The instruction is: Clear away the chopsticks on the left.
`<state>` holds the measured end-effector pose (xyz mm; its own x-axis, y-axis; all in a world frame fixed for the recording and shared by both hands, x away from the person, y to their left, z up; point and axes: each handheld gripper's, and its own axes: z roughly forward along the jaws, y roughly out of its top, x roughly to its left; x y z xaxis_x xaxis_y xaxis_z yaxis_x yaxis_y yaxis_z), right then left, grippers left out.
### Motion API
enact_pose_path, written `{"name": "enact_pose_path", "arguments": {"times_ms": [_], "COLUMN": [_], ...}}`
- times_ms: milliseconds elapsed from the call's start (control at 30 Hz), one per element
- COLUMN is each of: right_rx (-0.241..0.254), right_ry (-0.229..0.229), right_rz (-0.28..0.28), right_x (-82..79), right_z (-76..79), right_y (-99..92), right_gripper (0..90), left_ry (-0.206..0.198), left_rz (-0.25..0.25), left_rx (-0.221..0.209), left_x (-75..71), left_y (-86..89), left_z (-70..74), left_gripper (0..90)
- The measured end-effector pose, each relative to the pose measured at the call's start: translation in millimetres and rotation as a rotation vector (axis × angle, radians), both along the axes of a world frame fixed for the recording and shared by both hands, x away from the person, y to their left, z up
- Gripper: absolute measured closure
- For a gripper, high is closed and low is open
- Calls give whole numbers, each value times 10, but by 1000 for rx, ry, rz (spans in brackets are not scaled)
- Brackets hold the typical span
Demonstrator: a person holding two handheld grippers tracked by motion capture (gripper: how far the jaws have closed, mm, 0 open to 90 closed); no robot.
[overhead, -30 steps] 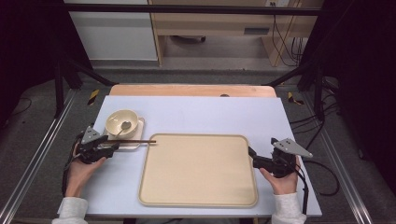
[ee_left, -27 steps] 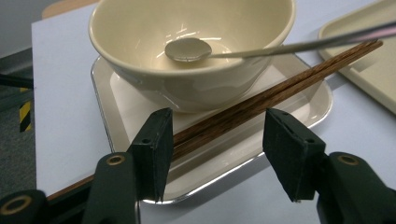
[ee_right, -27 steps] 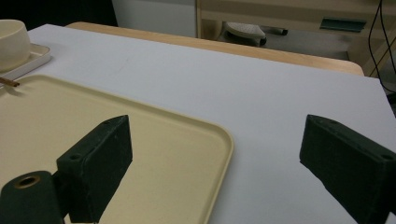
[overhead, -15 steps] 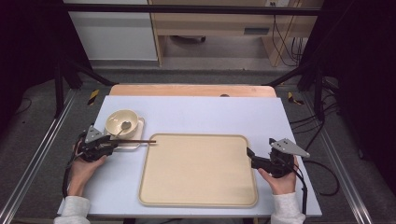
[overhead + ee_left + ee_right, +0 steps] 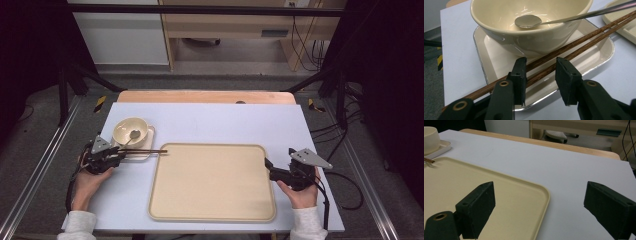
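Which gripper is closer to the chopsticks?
Left. The left gripper has the chopsticks between its jaws; the right gripper waits across the big tray.

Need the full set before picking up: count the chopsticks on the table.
2. Both chopsticks lie side by side across the small plate in front of the bowl, tips reaching the big tray's rim, their handle ends passing between the left gripper fingers.

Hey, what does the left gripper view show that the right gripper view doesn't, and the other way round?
Left gripper view: a spoon lying in the bowl, and the chopsticks running across the small plate. Right gripper view: the tray with its broad flat inside, and the wooden table edge beyond. Both: bowl, small plate, a chopstick end, some of the tray, white table top.
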<state>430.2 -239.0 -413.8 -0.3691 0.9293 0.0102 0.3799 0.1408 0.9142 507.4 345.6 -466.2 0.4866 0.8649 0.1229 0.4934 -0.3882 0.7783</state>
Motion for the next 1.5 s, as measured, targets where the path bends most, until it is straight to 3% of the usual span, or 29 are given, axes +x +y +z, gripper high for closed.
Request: {"name": "enact_pose_path", "arguments": {"times_ms": [833,967,1133,1500], "right_rx": [-4,-6,-5,-6], "right_ry": [1,2,2,3], "right_rz": [1,2,1,4], "right_x": [-4,-2,-2,0], "right_z": [2,0,1,-2], "right_y": [-4,-3,-3,0], "right_gripper": [105,105,106,105], "left_ry": [0,-2,22,18], "left_rz": [-45,-46,-48,-58], "left_rx": [19,26,-1,13], "left_x": [-79,-84,-51,-74], "left_y": [-23,-36,-29,-54], "left_z": [36,37,15,23], "left_gripper": [786,788,717,789]}}
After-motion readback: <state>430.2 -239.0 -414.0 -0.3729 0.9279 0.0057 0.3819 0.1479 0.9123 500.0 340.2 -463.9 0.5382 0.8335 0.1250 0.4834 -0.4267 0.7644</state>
